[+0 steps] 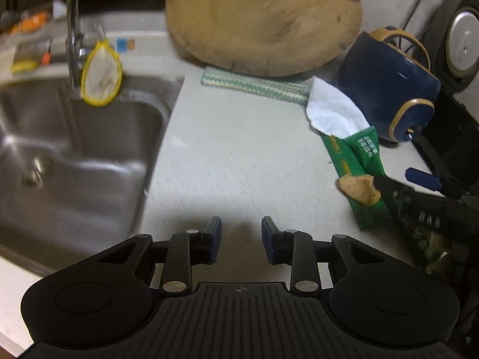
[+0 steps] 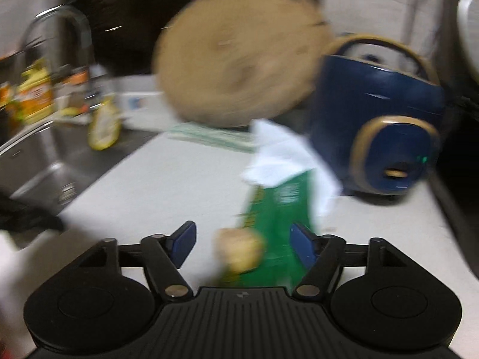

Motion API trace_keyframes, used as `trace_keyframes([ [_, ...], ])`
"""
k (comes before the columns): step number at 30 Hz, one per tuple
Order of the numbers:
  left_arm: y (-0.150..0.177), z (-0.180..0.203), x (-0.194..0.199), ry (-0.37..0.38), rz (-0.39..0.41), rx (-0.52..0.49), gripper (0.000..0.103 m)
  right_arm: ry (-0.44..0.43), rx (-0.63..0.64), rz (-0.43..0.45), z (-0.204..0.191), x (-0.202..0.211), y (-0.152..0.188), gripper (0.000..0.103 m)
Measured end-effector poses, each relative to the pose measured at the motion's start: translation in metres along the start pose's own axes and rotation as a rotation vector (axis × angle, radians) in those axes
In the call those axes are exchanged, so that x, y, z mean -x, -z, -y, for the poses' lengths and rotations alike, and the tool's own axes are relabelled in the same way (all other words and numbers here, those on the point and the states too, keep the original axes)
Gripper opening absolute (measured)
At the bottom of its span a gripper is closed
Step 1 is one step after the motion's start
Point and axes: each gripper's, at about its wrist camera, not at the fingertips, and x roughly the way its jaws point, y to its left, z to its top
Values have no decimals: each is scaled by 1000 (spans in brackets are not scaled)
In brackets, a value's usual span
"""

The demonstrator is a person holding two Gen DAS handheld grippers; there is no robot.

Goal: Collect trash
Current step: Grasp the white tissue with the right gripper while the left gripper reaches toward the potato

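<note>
A green snack wrapper [image 1: 353,161] lies on the white counter with a crumpled white tissue [image 1: 332,110] at its far end and a tan food scrap [image 1: 359,188] on it. My left gripper [image 1: 241,236] is open and empty over the bare counter, left of the trash. My right gripper [image 2: 244,245] is open, its fingers either side of the scrap [image 2: 239,249] and the wrapper [image 2: 278,224]; the tissue [image 2: 284,155] lies beyond. The right wrist view is blurred. The right gripper also shows in the left wrist view [image 1: 392,181].
A steel sink [image 1: 60,155] with a faucet and a yellow-rimmed strainer [image 1: 101,73] is on the left. A round wooden board [image 1: 263,21] leans at the back over a green cloth [image 1: 254,85]. A dark blue appliance [image 1: 389,86] stands right of the tissue.
</note>
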Motion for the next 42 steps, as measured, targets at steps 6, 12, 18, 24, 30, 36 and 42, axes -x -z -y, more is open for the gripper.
trace_keyframes([
  [6, 4, 4, -3, 47, -2, 16, 32, -124, -263, -66, 40, -18, 10, 68],
  [12, 2, 14, -1, 85, 16, -4, 32, -263, -232, -110, 11, -18, 19, 65],
  [18, 4, 14, -2, 81, 12, 7, 32, -296, -102, -56, -6, 5, 3, 62],
  [24, -1, 11, -9, 85, 36, 29, 32, -67, -10, 28, 12, -7, -39, 73],
  [30, -72, 5, -45, 48, 246, 25, 32, 39, -30, -82, 34, -86, -62, 75],
  [36, -107, -26, -99, -40, 183, 29, 32, -35, -44, -176, 46, -116, -50, 7],
  [42, -110, -41, -121, -17, 168, 41, 32, -124, -5, -143, 51, -107, -47, 6],
])
